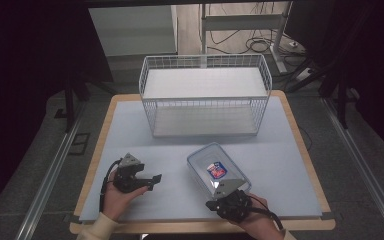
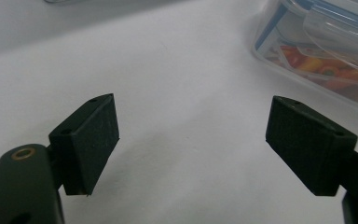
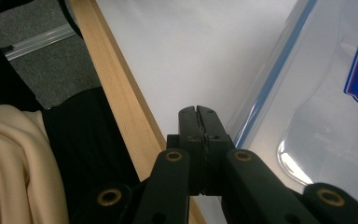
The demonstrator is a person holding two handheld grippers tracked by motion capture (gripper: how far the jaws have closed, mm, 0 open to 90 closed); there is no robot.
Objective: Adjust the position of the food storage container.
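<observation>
On the table [image 1: 130,120], left gripper [image 1: 152,181] spread, empty; right gripper [image 3: 199,122] clenched, empty, beside lidded box [image 1: 218,169]. Likely pre-grasp; next needs opening around it.

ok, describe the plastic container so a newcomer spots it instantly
Start at the white wire basket at the table's far side. Nearer the person, right of centre, the clear plastic container lies flat by the right gripper. Its blue-rimmed lid and red-blue label set it apart.
</observation>
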